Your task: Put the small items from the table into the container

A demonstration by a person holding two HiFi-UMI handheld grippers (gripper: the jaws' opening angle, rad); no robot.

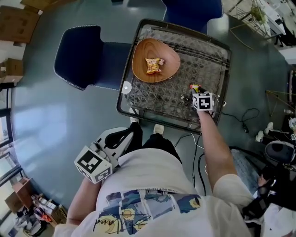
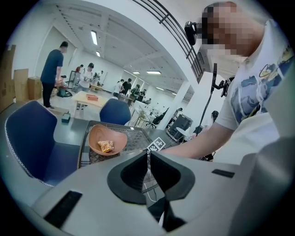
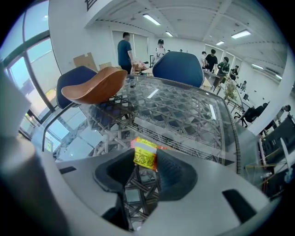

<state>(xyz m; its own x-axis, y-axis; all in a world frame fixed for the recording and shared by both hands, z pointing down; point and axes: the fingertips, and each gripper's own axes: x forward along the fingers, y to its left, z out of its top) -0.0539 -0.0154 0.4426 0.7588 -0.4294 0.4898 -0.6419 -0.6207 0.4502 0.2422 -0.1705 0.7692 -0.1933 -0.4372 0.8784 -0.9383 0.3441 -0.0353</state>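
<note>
A yellow snack packet (image 3: 145,156) stands upright between the jaws of the right gripper (image 3: 144,162). The jaws are part-way closed, with a pad against each side of the packet. It sits at the near right corner of the glass table (image 1: 203,58), close to the edge; whether it rests on the glass or is lifted just clear cannot be told.

Well apart from it, at the far left of the tabletop, sits the wooden bowl (image 1: 143,51). It holds 1 orange snack packet (image 1: 153,65), lying flat near the middle. A dark lattice frame shows through the glass between bowl and gripper.

The left gripper (image 2: 148,154) is held back beside the person's waist, away from the table. Its jaws are closed tip to tip with nothing between them.

2 blue chairs stand round the table, 1 at its left (image 1: 78,55) and 1 at its far side (image 1: 192,11). Black cables (image 1: 245,115) trail over the grey floor to the right.
</note>
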